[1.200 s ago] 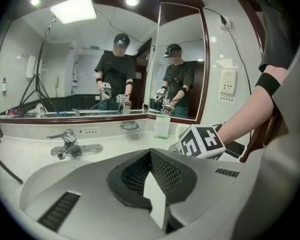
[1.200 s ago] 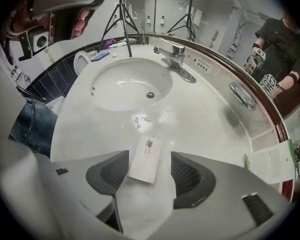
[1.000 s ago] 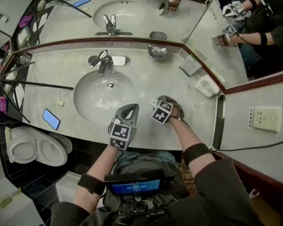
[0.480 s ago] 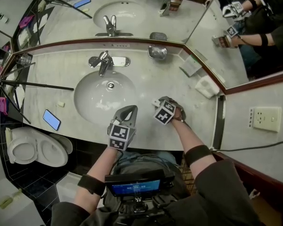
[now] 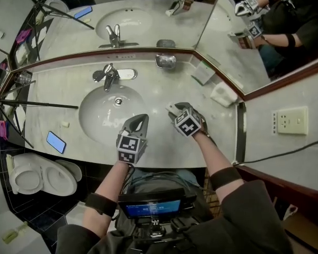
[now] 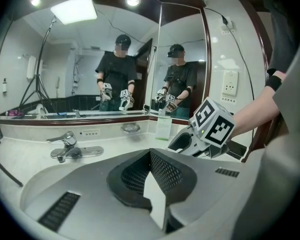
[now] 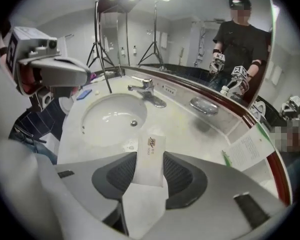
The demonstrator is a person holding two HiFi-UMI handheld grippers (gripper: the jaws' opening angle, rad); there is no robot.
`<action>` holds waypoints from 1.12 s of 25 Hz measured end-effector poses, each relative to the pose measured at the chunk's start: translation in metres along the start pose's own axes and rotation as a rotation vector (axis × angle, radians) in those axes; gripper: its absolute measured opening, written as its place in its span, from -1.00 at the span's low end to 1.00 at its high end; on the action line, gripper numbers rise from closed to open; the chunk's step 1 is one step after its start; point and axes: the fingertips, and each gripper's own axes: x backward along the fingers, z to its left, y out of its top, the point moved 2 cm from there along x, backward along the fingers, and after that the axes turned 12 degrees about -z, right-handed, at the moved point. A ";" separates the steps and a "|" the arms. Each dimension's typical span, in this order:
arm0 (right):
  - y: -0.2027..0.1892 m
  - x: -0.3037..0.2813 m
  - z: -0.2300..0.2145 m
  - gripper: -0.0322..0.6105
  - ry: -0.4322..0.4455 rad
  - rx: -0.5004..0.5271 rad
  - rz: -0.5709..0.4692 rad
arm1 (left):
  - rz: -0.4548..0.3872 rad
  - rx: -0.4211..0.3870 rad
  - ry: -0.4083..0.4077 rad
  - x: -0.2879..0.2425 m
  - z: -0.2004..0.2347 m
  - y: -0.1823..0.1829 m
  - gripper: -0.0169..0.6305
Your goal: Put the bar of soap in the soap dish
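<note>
Left tool [image 6: 151, 156] jaws pressed together, empty; right tool [image 6: 182, 143] just beyond; faucet [image 6: 65, 143] left, soap dish [image 6: 130, 128] by mirror [image 6: 80, 59]

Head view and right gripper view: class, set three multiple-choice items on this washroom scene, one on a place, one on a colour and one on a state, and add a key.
1. Where is the soap dish?
A) on the counter at the foot of the mirror, right of the tap
B) inside the basin
C) on the toilet

2. What colour is the phone at the counter's left?
A) red
B) blue
C) yellow

3. What state is the right claw in?
A) wide open and empty
B) shut on nothing
C) gripping the wrapped soap bar

Key:
1 A, it stands against the mirror's lower edge.
2 B, its face shows blue.
3 C, the jaws have just been closing and press the bar's sides.
</note>
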 end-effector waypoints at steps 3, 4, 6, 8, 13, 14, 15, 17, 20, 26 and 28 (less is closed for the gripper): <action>0.019 0.027 -0.009 -0.32 -0.041 -0.095 -0.121 | -0.008 -0.008 -0.009 -0.004 -0.001 0.006 -0.95; 0.021 0.036 -0.013 -0.32 -0.056 -0.124 -0.159 | -0.011 -0.011 -0.012 -0.006 -0.002 0.008 -0.95; 0.020 0.052 -0.021 -0.32 -0.085 -0.182 -0.226 | -0.016 -0.019 -0.020 -0.010 -0.004 0.012 -0.95; 0.019 0.071 -0.027 -0.32 -0.118 -0.244 -0.281 | -0.020 -0.027 -0.032 -0.014 -0.007 0.015 -0.95; 0.008 0.110 -0.033 -0.32 -0.177 -0.371 -0.388 | -0.016 -0.044 -0.064 -0.022 -0.018 0.018 -0.95; 0.004 0.115 -0.034 -0.32 -0.187 -0.390 -0.400 | -0.014 -0.047 -0.069 -0.023 -0.020 0.019 -0.95; 0.001 0.120 -0.034 -0.32 -0.196 -0.407 -0.408 | -0.013 -0.050 -0.073 -0.024 -0.021 0.019 -0.95; -0.006 0.126 -0.033 -0.32 -0.212 -0.427 -0.410 | -0.011 -0.053 -0.080 -0.024 -0.023 0.020 -0.95; -0.013 0.130 -0.029 -0.32 -0.226 -0.427 -0.392 | -0.007 -0.051 -0.086 -0.021 -0.027 0.019 -0.95; -0.006 0.120 -0.042 -0.32 -0.238 -0.311 -0.341 | 0.006 -0.061 -0.089 -0.032 -0.026 0.015 -0.95; 0.008 0.112 -0.050 -0.32 -0.236 -0.236 -0.315 | 0.009 -0.064 -0.089 -0.039 -0.023 0.014 -0.95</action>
